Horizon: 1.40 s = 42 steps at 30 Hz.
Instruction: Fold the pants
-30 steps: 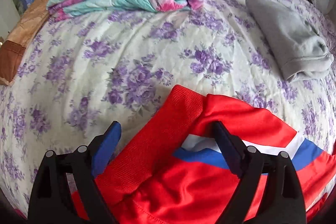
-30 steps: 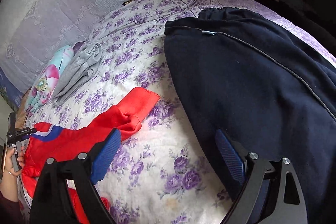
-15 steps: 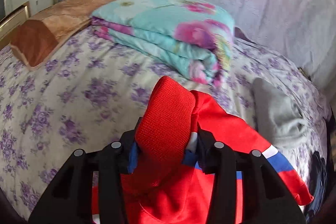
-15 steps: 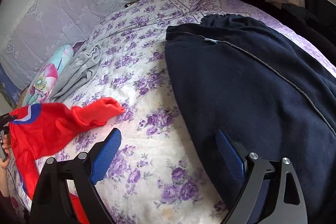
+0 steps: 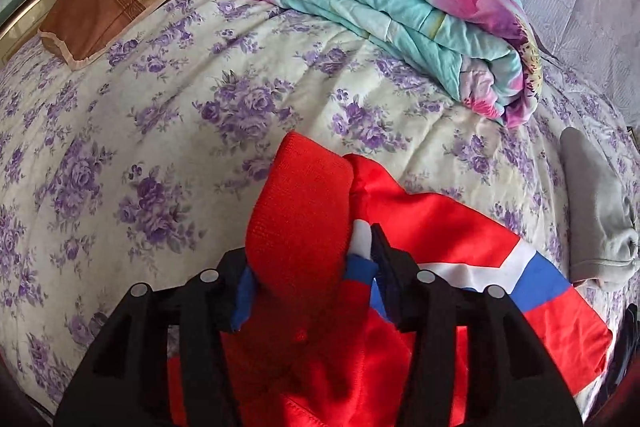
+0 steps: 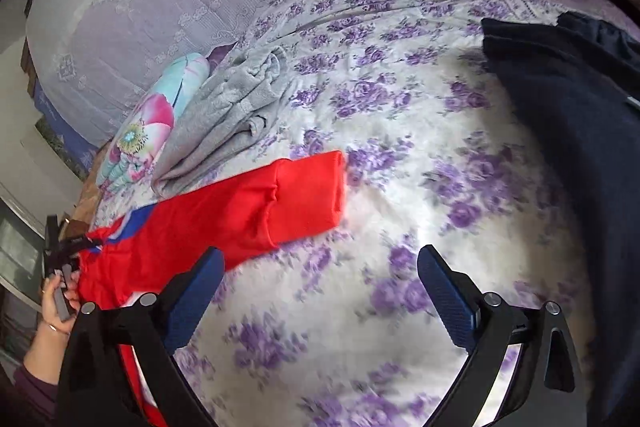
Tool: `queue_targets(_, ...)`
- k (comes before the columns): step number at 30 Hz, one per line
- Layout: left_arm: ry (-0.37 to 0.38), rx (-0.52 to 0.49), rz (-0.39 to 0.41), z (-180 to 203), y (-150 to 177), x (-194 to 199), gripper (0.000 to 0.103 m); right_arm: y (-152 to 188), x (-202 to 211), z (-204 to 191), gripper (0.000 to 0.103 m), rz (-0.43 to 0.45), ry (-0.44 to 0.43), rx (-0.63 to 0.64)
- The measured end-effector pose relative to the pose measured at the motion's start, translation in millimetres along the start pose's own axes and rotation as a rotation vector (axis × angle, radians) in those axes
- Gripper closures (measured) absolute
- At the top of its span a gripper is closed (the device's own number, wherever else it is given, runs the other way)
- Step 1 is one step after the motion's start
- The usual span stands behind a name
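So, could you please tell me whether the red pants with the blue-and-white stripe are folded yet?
Not yet: the red pants lie stretched out, one end clamped in the left gripper.

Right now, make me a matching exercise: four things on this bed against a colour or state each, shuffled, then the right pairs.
Things:
1. red pants
2. folded quilt
3. left gripper
4. right gripper

States:
A. jaws apart, holding nothing
B. turquoise with pink flowers
C. shut on ribbed cloth
D. carries a white and blue stripe

Pairs: 1-D, 2-B, 3-C, 4-A
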<state>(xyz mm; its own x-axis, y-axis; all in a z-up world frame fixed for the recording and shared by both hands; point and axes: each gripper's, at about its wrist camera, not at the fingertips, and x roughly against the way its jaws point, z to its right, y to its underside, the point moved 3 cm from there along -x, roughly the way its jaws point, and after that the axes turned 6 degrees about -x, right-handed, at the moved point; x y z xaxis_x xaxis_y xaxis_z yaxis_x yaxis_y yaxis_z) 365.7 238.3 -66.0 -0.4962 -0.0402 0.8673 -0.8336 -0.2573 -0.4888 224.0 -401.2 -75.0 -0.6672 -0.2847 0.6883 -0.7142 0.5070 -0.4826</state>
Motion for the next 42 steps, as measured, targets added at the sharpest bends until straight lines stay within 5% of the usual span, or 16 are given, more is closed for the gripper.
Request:
queue_targets(3,0.003,0.011,-0.007,-2.4,-0.1,-0.7,0.054,-6.9,-44.0,-7.2,0.011,-0.092,-0.047,-0.04)
queue_targets(4,0.003,0.015,-0.01,-2.8,0.4,-1.1,0.054,-5.6,-58.7,-8.5,0.044,-0.134,-0.053,-0.054)
queue_targets(5,0.002,0.014,-0.011,-2.3,0.5,-1.7,0.054,-6.7,-64.9,-8.5,0.059,-0.134,-0.051,-0.066)
queue_targets(12,0.051,-0.01,0.029,10.2,3.3,14.5,0.054,-37.7,-0.5,-27.0,0.086,0.128,0.034,0.006)
queue_targets(14,0.077,-0.02,0.044,17.5,3.4,15.8,0.052,-42.4,4.8,-17.4,0.085,0.143,0.079,-0.007)
queue_targets(16,0.042,-0.035,0.023,22.9,5.1,4.8,0.049,-39.0,-12.2,-0.9,0.082,0.068,0.128,-0.039)
queue_targets(18,-0.015,-0.052,-0.029,24.0,8.4,-14.7,0.045,-27.5,-37.3,21.1,0.066,-0.04,0.2,-0.084)
queue_targets(21,-0.003,-0.038,-0.048,17.3,11.1,-24.9,0.037,-21.9,-20.1,27.7,0.054,0.04,0.168,-0.098)
queue_targets(23,0.043,-0.019,-0.062,12.1,9.8,-18.7,0.037,-18.0,1.2,25.2,0.033,0.089,0.155,-0.09)
queue_targets(24,0.068,-0.009,-0.071,8.4,9.0,-13.8,0.037,-15.9,13.1,22.3,0.031,0.108,0.138,-0.073)
queue_targets(29,0.14,0.007,0.018,-25.1,7.3,54.9,0.031,20.1,74.8,13.3,0.012,0.142,0.112,0.063)
queue_targets(31,0.114,-0.004,0.052,-44.1,21.7,82.4,0.02,45.4,99.6,10.9,0.01,0.155,0.106,0.117)
queue_targets(36,0.087,0.009,-0.001,-88.6,86.6,100.9,0.02,119.5,145.7,19.7,0.009,0.142,0.049,0.221)
queue_targets(42,0.191,0.085,-0.052,-98.2,143.4,84.9,0.021,186.0,161.0,32.1,0.009,0.025,-0.058,0.199)
